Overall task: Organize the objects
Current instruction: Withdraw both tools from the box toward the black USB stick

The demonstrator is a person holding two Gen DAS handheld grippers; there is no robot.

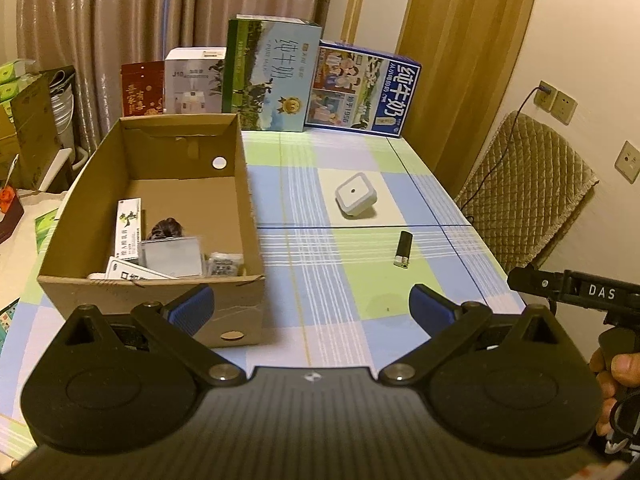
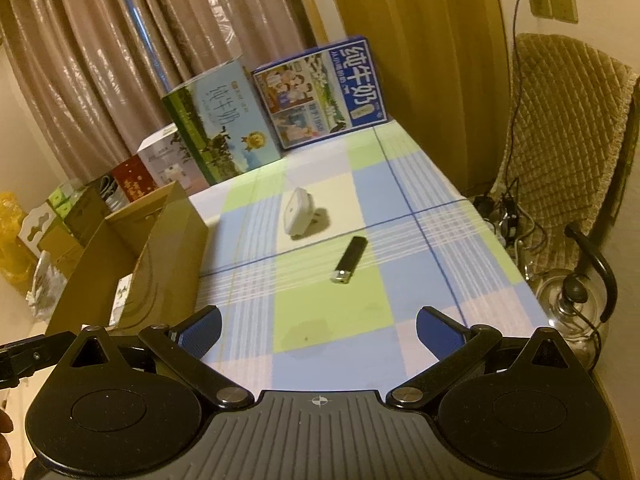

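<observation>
Two milk cartons [image 1: 272,76] stand before curtains [image 1: 120,12], a quilted chair [image 2: 568,140] and kettle [image 2: 568,300] beside the table.

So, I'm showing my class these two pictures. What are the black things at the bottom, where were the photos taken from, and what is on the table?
Those are hand-held grippers, one in each of a person's hands, each carrying a camera that looks out along its blue-padded fingers. One picture comes from the left gripper, the other from the right gripper. Both are open and hold nothing. On the checked tablecloth lie a white square plug-in device and a black lighter. The open cardboard box at the left already holds a few small packets.
</observation>
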